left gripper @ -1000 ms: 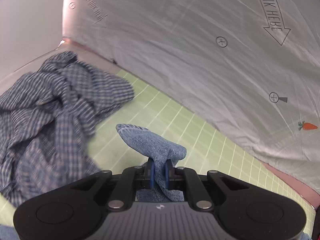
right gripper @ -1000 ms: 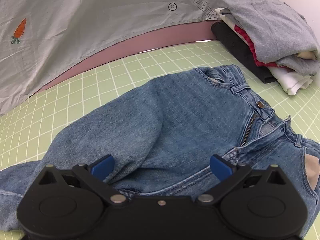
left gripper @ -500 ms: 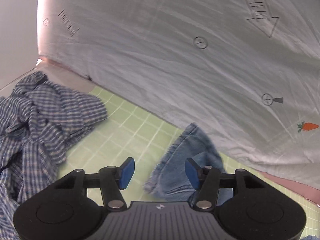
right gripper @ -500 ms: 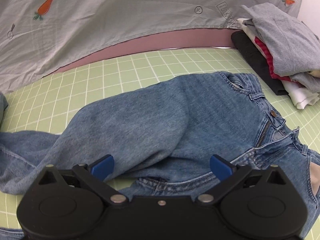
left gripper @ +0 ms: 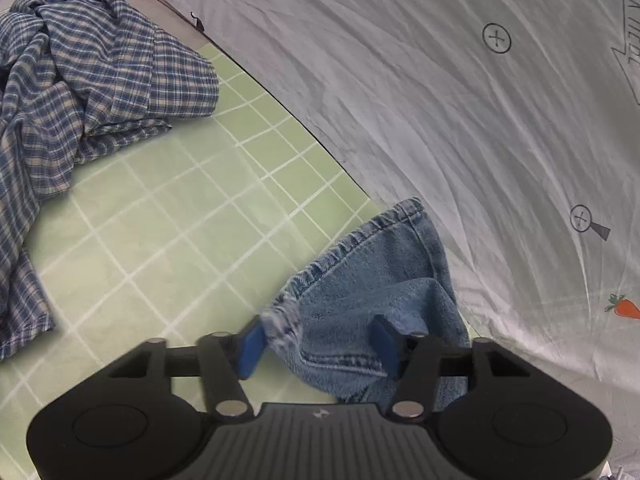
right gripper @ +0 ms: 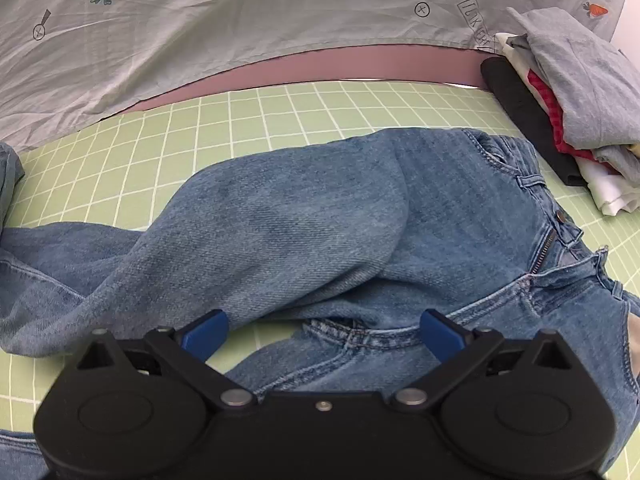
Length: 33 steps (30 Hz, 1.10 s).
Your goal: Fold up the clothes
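A pair of blue jeans lies spread on the green grid mat, waistband and zipper to the right, legs running left. My right gripper is open, hovering just above the crotch seam, holding nothing. In the left wrist view the hem of one jeans leg lies crumpled on the mat by the grey sheet. My left gripper is open with that hem lying between its blue fingers, not clamped.
A crumpled blue plaid shirt lies at the mat's left. A stack of folded clothes sits at the back right. A grey printed sheet hangs behind the mat's far edge, over a pink strip.
My left gripper opened and let go of the jeans leg hem, which dropped onto the mat. The right gripper pulled back slightly, staying open.
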### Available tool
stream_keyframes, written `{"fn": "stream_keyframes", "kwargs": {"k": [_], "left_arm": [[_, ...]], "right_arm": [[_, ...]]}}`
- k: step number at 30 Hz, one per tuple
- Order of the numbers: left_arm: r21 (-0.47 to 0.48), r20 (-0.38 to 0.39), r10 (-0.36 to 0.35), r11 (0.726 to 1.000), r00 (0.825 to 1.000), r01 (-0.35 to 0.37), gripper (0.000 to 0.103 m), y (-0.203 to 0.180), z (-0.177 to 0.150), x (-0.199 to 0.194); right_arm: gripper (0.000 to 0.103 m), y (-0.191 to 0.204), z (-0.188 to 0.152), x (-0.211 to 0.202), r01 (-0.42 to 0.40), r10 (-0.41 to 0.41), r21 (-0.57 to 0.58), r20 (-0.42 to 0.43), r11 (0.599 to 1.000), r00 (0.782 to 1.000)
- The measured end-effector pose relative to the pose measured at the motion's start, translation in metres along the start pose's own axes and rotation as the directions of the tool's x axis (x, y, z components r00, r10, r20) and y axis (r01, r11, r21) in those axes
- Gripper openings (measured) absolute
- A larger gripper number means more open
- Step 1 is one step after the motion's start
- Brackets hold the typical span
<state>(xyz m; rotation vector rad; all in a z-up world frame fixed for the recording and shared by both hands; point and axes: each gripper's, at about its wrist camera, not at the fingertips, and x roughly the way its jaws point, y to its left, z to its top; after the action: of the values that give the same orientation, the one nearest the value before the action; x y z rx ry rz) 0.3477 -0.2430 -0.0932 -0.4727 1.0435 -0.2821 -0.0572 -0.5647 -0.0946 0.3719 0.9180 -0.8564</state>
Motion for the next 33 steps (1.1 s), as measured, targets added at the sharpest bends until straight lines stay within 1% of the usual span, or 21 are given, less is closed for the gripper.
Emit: {"fn": "stream_keyframes", "kwargs": {"k": [1, 2, 4, 6, 7, 8, 10, 11, 14, 15, 18, 19, 20, 21, 24, 26, 27, 29, 30, 31, 33], "left_arm": [[0.027, 0.006, 0.016, 1.0, 1.0, -0.016, 0.009, -0.001, 0.002, 0.0], [0.049, 0.036, 0.029, 0.998, 0.999, -0.031, 0.009, 0.001, 0.003, -0.006], [0.088, 0.126, 0.065, 0.993, 0.99, -0.076, 0.009, 0.007, 0.008, -0.026], [0.116, 0.229, 0.147, 0.977, 0.962, -0.177, 0.009, 0.018, 0.012, -0.051], [0.127, 0.282, 0.206, 0.96, 0.937, -0.25, 0.009, 0.026, 0.014, -0.064], [0.127, 0.309, 0.254, 0.944, 0.916, -0.305, 0.009, 0.037, 0.016, -0.073], [0.119, 0.34, 0.334, 0.912, 0.879, -0.392, 0.01, 0.059, 0.018, -0.088], [0.119, 0.34, 0.367, 0.897, 0.866, -0.427, 0.01, 0.069, 0.016, -0.092], [0.132, 0.324, 0.447, 0.851, 0.834, -0.508, 0.01, 0.098, 0.006, -0.1], [0.141, 0.322, 0.457, 0.843, 0.829, -0.519, 0.011, 0.103, 0.0, -0.102], [0.183, 0.319, 0.463, 0.826, 0.827, -0.533, 0.011, 0.108, -0.011, -0.107], [0.198, 0.318, 0.466, 0.819, 0.826, -0.538, 0.015, 0.108, -0.013, -0.108], [0.196, 0.317, 0.467, 0.82, 0.826, -0.538, 0.018, 0.106, -0.012, -0.109], [0.173, 0.316, 0.461, 0.832, 0.83, -0.528, 0.02, 0.105, -0.008, -0.112], [0.103, 0.335, 0.426, 0.87, 0.84, -0.482, 0.033, 0.099, 0.004, -0.123], [0.09, 0.358, 0.392, 0.889, 0.847, -0.45, 0.048, 0.087, 0.011, -0.129], [0.099, 0.366, 0.371, 0.897, 0.854, -0.432, 0.051, 0.079, 0.015, -0.13], [0.122, 0.37, 0.317, 0.915, 0.873, -0.384, 0.06, 0.064, 0.021, -0.127], [0.136, 0.353, 0.286, 0.926, 0.891, -0.352, 0.062, 0.056, 0.023, -0.122], [0.148, 0.308, 0.265, 0.935, 0.914, -0.321, 0.067, 0.051, 0.022, -0.11], [0.166, 0.2, 0.229, 0.95, 0.953, -0.264, 0.067, 0.041, 0.019, -0.083]], "right_arm": [[0.103, 0.0, 0.001, 0.0, 0.0, 0.0, -0.001, -0.001, 1.0, 1.0], [0.103, 0.0, 0.001, 0.0, 0.002, -0.002, -0.003, 0.001, 1.0, 1.0], [0.103, -0.002, 0.004, -0.002, 0.01, -0.01, 0.002, 0.012, 1.0, 1.0], [0.103, -0.006, 0.007, -0.004, 0.013, -0.013, 0.022, 0.024, 1.0, 1.0], [0.103, -0.009, 0.009, -0.005, 0.013, -0.014, 0.035, 0.029, 0.999, 0.999], [0.103, -0.012, 0.01, -0.006, 0.012, -0.014, 0.051, 0.035, 0.999, 0.999], [0.103, -0.018, 0.014, -0.005, 0.016, -0.02, 0.073, 0.044, 0.997, 0.999], [0.103, -0.022, 0.017, -0.004, 0.023, -0.026, 0.079, 0.048, 0.997, 0.999], [0.103, -0.033, 0.025, -0.001, 0.042, -0.049, 0.102, 0.06, 0.994, 0.997], [0.103, -0.037, 0.028, 0.0, 0.047, -0.055, 0.114, 0.065, 0.992, 0.996], [0.103, -0.052, 0.036, 0.003, 0.061, -0.073, 0.141, 0.077, 0.988, 0.994], [0.103, -0.059, 0.039, 0.006, 0.069, -0.081, 0.149, 0.078, 0.986, 0.994], [0.103, -0.065, 0.043, 0.01, 0.079, -0.092, 0.159, 0.076, 0.984, 0.993], [0.103, -0.072, 0.047, 0.013, 0.09, -0.104, 0.172, 0.075, 0.981, 0.992], [0.103, -0.09, 0.058, 0.019, 0.117, -0.137, 0.198, 0.091, 0.973, 0.986], [0.103, -0.097, 0.064, 0.024, 0.132, -0.153, 0.2, 0.097, 0.971, 0.983], [0.103, -0.1, 0.068, 0.027, 0.139, -0.161, 0.201, 0.1, 0.97, 0.982], [0.103, -0.105, 0.073, 0.031, 0.15, -0.174, 0.202, 0.105, 0.968, 0.979], [0.103, -0.106, 0.074, 0.034, 0.15, -0.174, 0.202, 0.103, 0.968, 0.979], [0.103, -0.106, 0.075, 0.036, 0.149, -0.172, 0.203, 0.102, 0.968, 0.98], [0.103, -0.105, 0.074, 0.04, 0.144, -0.167, 0.207, 0.095, 0.968, 0.981]]}}
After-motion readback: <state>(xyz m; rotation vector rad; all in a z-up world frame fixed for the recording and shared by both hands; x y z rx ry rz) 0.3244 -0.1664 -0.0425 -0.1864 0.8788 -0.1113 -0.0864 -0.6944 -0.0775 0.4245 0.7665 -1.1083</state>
